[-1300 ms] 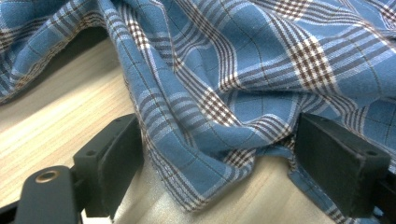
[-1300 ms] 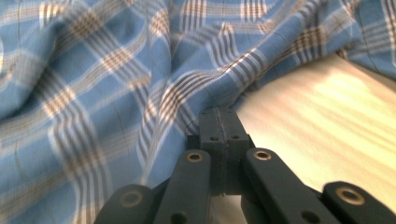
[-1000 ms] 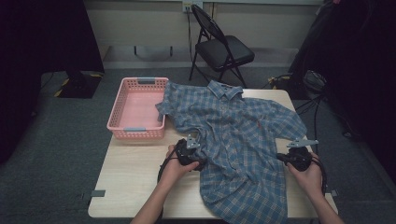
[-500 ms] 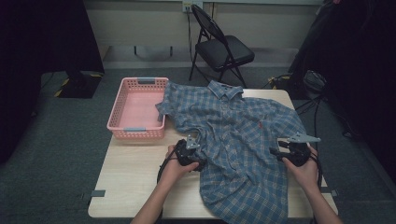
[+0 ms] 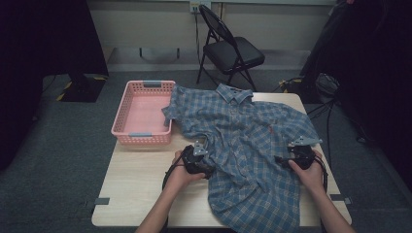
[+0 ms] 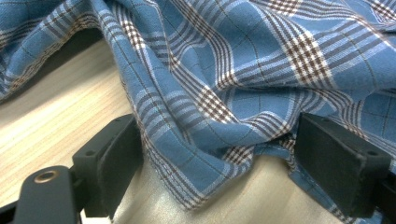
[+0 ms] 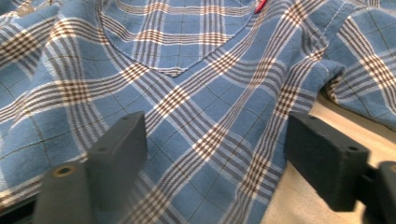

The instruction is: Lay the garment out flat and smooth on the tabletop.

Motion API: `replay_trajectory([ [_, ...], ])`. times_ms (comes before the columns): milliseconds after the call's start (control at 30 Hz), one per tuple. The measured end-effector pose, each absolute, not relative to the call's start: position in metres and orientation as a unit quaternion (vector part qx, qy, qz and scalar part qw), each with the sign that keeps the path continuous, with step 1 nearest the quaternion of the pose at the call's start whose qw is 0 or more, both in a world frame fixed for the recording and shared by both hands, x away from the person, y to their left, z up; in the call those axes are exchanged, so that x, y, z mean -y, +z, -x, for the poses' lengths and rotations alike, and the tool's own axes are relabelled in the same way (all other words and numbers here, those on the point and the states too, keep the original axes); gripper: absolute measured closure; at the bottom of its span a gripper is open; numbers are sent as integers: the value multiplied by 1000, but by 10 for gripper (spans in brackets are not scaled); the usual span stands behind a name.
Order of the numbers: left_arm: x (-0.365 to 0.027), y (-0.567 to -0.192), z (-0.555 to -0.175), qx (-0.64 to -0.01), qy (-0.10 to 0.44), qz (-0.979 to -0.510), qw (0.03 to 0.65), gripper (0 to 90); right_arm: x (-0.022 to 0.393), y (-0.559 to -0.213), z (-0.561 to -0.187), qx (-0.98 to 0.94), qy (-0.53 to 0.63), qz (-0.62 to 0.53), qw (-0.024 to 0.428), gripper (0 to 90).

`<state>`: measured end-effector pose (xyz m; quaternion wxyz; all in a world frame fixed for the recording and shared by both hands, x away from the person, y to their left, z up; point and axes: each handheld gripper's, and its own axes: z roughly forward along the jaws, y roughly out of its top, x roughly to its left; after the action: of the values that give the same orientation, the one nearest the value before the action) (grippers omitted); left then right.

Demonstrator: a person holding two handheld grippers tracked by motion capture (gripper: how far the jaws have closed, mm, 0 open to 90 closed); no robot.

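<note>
High view: one blue plaid shirt lies spread over the right half of the pale wooden table, hem over the near edge; the near-left corner is bare. One pink slotted basket sits at the far-left corner.

Left gripper view: the left tool stands open, a soft fold between the jaws, unpinched.

Right gripper view: the right tool, just opening, straddles flat cloth.

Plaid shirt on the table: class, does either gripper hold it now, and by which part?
Neither holds the plaid shirt. The left gripper and the right gripper, whose jaws have just been opening, stand open over loose cloth.
</note>
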<state>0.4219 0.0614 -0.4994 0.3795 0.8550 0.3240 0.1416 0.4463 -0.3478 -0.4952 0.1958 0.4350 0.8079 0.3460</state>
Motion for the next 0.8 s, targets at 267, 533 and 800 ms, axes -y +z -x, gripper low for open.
replay_trajectory([
  [267, -75, -488, -417, -319, 148, -858, 375, 166, 350, -498, -449, -803, 351, -443, 191, 130],
  [533, -86, -486, -414, -317, 157, -852, 385, 447, 350, -498, -449, -803, 351, -443, 190, 130],
  [800, -86, -475, -415, -317, 160, -846, 398, 817, 350, -498, -449, -802, 351, -443, 191, 129],
])
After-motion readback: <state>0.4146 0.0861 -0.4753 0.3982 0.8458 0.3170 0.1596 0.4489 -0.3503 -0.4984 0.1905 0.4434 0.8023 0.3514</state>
